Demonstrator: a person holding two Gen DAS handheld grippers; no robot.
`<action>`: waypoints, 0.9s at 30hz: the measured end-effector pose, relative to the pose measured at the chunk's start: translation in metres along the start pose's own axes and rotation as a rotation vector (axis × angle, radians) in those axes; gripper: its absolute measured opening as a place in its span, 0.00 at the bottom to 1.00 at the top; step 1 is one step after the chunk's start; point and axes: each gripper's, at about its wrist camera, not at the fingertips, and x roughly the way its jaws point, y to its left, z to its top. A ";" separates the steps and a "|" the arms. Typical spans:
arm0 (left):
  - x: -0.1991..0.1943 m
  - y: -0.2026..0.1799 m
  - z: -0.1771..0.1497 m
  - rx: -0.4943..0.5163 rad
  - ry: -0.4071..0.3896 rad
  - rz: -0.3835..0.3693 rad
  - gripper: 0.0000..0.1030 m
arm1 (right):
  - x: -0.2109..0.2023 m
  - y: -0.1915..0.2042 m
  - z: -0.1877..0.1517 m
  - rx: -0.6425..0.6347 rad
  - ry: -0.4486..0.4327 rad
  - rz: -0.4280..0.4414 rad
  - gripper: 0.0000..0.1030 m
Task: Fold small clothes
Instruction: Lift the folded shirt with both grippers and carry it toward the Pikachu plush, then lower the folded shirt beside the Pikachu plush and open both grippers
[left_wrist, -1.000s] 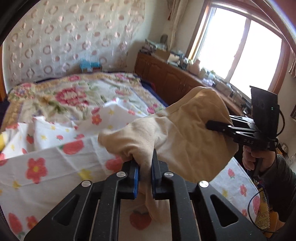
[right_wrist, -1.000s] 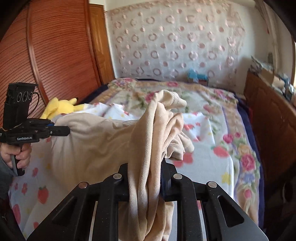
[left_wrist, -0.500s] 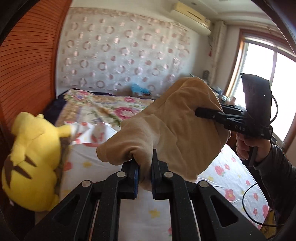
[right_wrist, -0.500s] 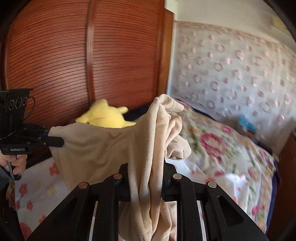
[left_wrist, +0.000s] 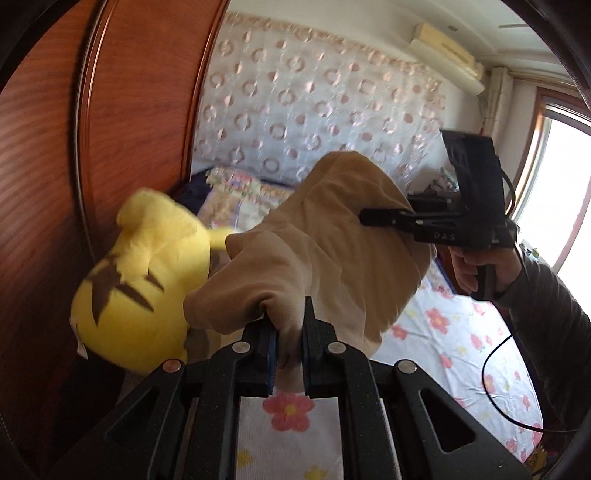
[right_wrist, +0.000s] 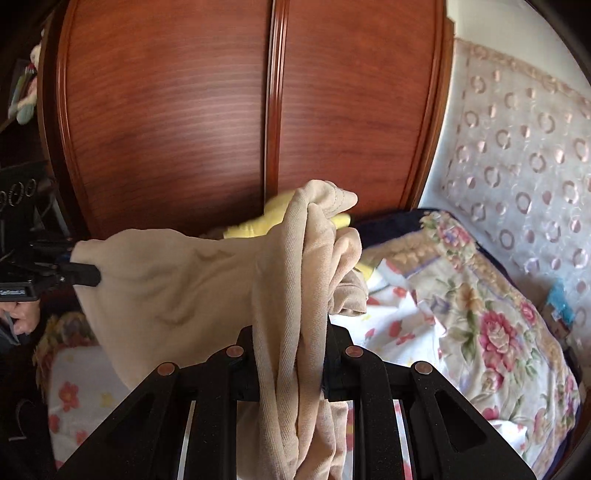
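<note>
The tan cloth (left_wrist: 325, 251) hangs in the air over the bed (left_wrist: 443, 332), held at two spots. The left tongs (left_wrist: 289, 343) are clamped on a small pinch of one corner. The right tongs (right_wrist: 290, 354) are clamped on a thick bunch of the cloth, with folds spilling over and under them. The cloth is not flat; it sags between the two grips. The small pinch on the left could slip out if the hands pull apart too hard, and then that side would drop. The thick bunch on the right could hide a twist, so the cloth may land crooked. The yellow toy (left_wrist: 144, 280) lies just beside the cloth, near the wooden door (right_wrist: 221, 110). If the cloth swings that way, it could brush the toy or drape over it and not land flat on the bed
</note>
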 end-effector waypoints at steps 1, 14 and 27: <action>0.015 0.003 -0.004 -0.007 0.027 0.009 0.11 | 0.019 -0.006 -0.002 -0.019 0.035 -0.007 0.19; 0.079 0.031 -0.025 -0.040 0.124 0.108 0.11 | 0.149 -0.064 0.027 0.010 0.080 0.024 0.22; 0.032 0.008 -0.028 0.105 -0.016 0.161 0.65 | 0.054 -0.004 -0.035 0.222 -0.048 -0.128 0.41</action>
